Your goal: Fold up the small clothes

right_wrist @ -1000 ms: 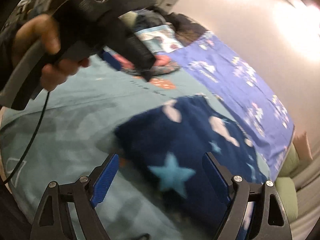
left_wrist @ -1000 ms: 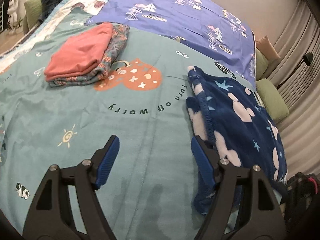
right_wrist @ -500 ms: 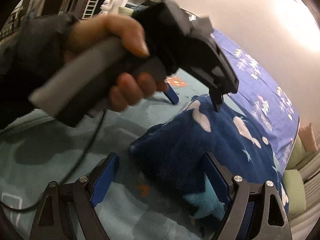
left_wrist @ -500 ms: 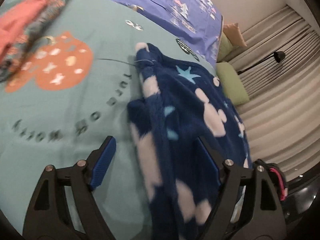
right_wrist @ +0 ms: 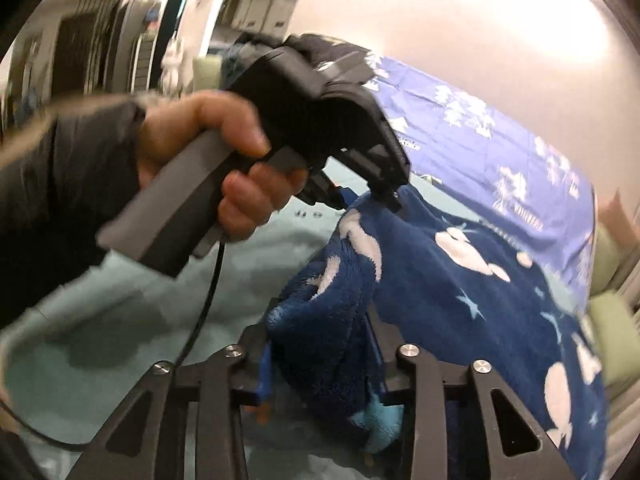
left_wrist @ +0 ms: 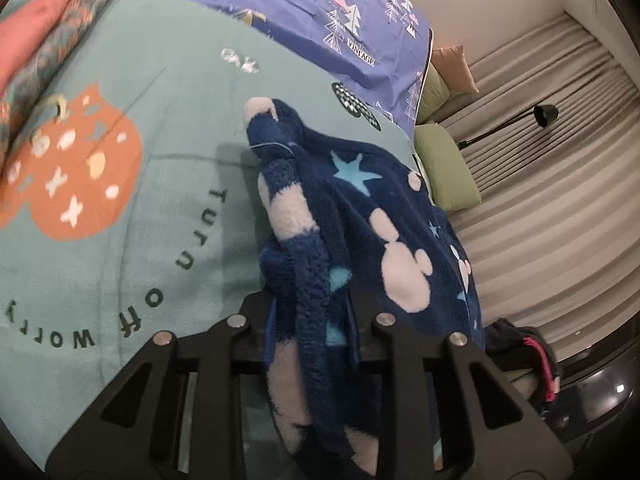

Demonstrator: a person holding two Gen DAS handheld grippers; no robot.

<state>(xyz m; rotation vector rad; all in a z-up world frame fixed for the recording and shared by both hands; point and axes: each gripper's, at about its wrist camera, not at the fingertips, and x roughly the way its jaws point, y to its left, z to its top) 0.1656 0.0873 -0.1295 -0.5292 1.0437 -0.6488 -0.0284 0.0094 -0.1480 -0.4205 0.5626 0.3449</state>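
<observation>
Since a second ago both sets of jaws have gone from wide apart to narrow, and the left gripper (left_wrist: 310, 320) has shifted from bare bedspread onto the edge of the navy fleece garment (left_wrist: 384, 216), with the stack of folded clothes (left_wrist: 44, 52) sliding toward the upper left corner of its view.

Left gripper: jaws closing, with a thick fold of the garment's edge between the blue pads and the pads pressing on it. The fold bulges up out of the jaws and runs away from the camera toward a pale cuff-like end.

Right gripper (right_wrist: 320, 360): jaws closing on a bunched corner of the same garment; the pile fills the gap and the pads bear on both sides.

Garment: navy fleece with pale shapes and light blue stars. It lies on the teal bedspread (left_wrist: 168, 208), to the right of the orange printed figure and the lettering. Its far side reaches toward the bed's edge, near the green cushion (left_wrist: 444, 168).

In the right wrist view a hand (right_wrist: 216, 160) in a dark sleeve holds the left gripper's grey handle; a black cable hangs below it. That gripper's tip meets the garment's raised upper edge. This view is blurred.

A purple sheet (left_wrist: 320, 4) with a tree print covers the bed beyond the bedspread.
</observation>
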